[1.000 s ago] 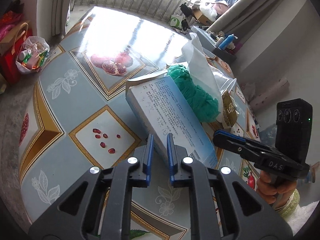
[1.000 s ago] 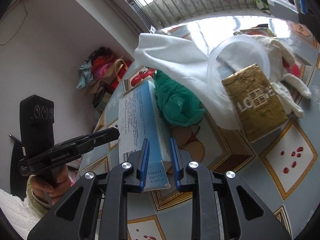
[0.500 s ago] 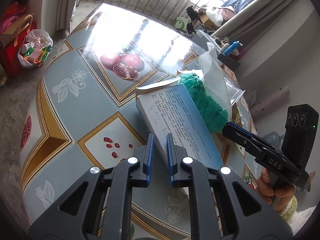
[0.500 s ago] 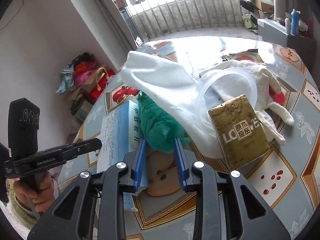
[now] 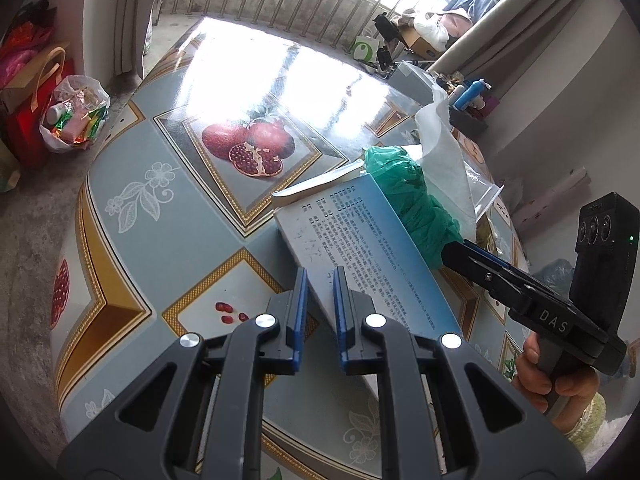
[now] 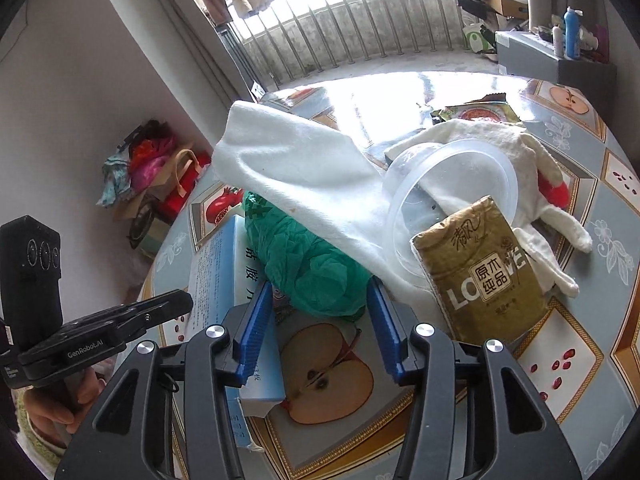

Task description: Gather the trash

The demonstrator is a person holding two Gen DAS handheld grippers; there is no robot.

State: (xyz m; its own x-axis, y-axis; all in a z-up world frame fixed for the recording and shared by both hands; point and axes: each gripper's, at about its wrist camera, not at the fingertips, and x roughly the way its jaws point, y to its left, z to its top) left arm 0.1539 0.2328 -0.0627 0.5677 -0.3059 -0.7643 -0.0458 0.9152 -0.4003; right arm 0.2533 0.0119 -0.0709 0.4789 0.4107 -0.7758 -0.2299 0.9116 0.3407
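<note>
Fruit-patterned oilcloth covers the round table (image 5: pixel 168 208), with window bars at twelve o'clock and one bag of wrappers (image 5: pixel 74 114) on the floor at ten. From the left wrist, the left gripper (image 5: pixel 320 300) shows its blue pads nearly together, a narrow slit between them; the near corner of the one blue box (image 5: pixel 372 248) sits in line with that slit, but whether the pads pinch it I cannot tell. One green bag (image 5: pixel 416 204) lies beyond the box at two o'clock, one white cloth (image 5: pixel 444 160) rising behind it. The right gripper (image 5: pixel 460 250) reaches in from three o'clock, its tips touching the green plastic. If the left is only resting there, the box could slide or tip when nudged. From the right wrist, the right gripper (image 6: pixel 316 320) has its jaws opening, pads straddling the near end of the green bag (image 6: pixel 312 268) without pressing it. Thin crumpled plastic may slip out, or a closing pad may snag the cloth (image 6: pixel 296 176) draped over it and drag the one clear tub (image 6: pixel 452 188) and one gold packet (image 6: pixel 484 276) at two o'clock. One white glove (image 6: pixel 520 152) lies behind at one; the box (image 6: pixel 218 264) stands at nine, with the left gripper (image 6: pixel 188 300) beside it.
</note>
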